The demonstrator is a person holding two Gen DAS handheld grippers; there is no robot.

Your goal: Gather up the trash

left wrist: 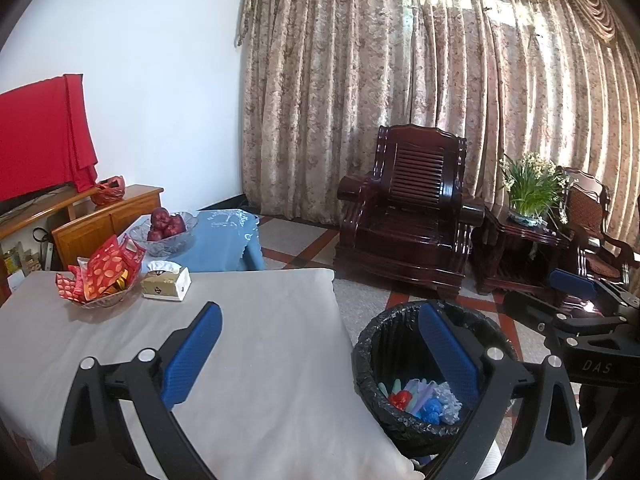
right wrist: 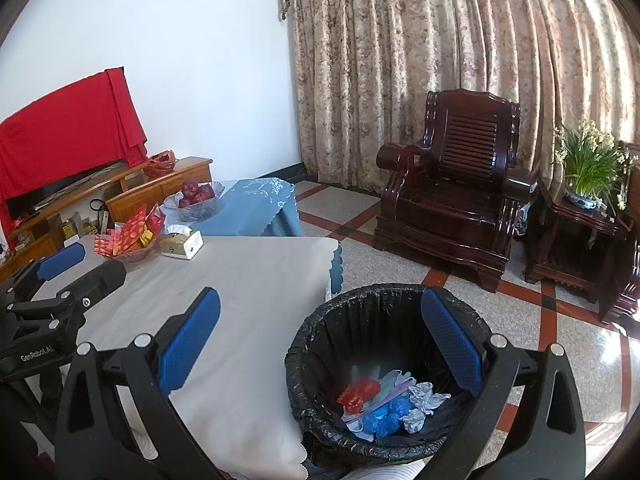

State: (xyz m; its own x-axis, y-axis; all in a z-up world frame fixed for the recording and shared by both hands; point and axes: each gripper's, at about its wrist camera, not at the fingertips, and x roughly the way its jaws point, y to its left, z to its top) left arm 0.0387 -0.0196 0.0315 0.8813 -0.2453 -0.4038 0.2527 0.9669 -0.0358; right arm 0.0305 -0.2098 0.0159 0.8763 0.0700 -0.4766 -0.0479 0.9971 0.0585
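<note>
Your sitting room, daylight behind drawn curtains (left wrist: pixel 420 92).
At your twelve o'clock stands a dark wooden armchair (left wrist: pixel 408 216) on the tiled floor (right wrist: pixel 560 340); white wall (left wrist: pixel 140 60) at ten; potted plant (right wrist: pixel 588 168) at two.

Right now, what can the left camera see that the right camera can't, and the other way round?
Only the left camera shows the second chair past the plant, and the right gripper from the side.

Only the right camera shows the shelf clutter under the wooden cabinet, the blue cloth edge under the table's grey cover, and the left gripper from the side.

Both show the bin with trash inside, the tissue box, the candy bowl, the apples, the armchair and the curtains. Both grippers' jaws stand open and empty.
</note>
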